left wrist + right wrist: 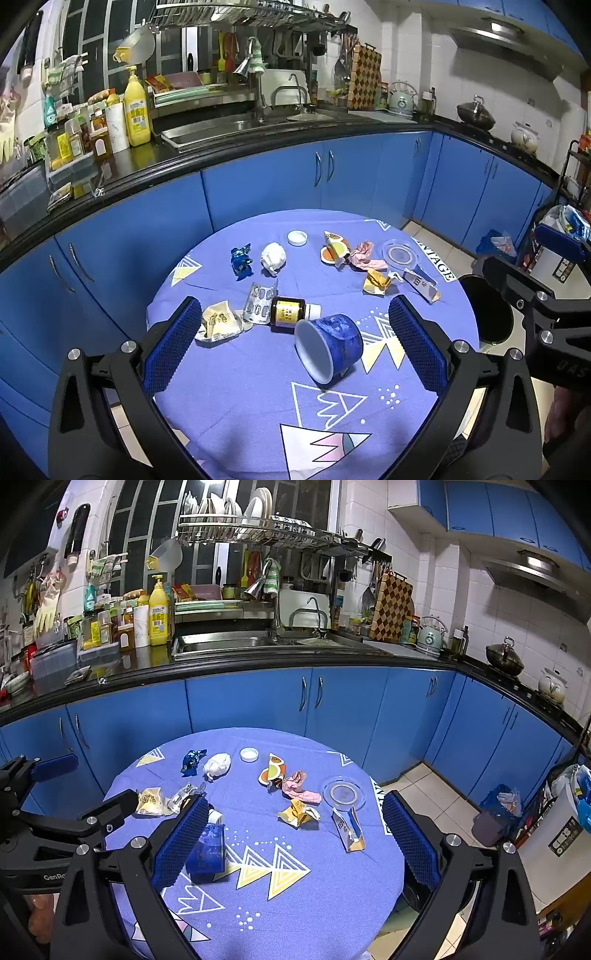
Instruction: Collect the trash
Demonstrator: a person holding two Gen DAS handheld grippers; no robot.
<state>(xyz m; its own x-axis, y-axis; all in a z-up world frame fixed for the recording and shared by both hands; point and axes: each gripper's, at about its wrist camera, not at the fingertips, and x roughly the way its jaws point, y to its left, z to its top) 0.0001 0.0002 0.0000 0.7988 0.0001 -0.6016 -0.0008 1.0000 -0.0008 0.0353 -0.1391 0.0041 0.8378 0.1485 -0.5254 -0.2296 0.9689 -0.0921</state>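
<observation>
The left gripper [295, 347], jaws wide and empty, frames a tipped blue cup [330, 346] lying mouth-leftward between them (right gripper [295, 845], also wide and empty, hovers farther right).

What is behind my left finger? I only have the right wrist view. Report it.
Observer: A blue cup lies on its side, its white inside facing the left wrist camera.
Operator: Name what is just past it.
Observer: A brown bottle with a yellow label, also on its side, its white cap next to the cup.
Operator: Place the blister pack for me.
Observer: The blister pack lies beside the bottle's base.
</observation>
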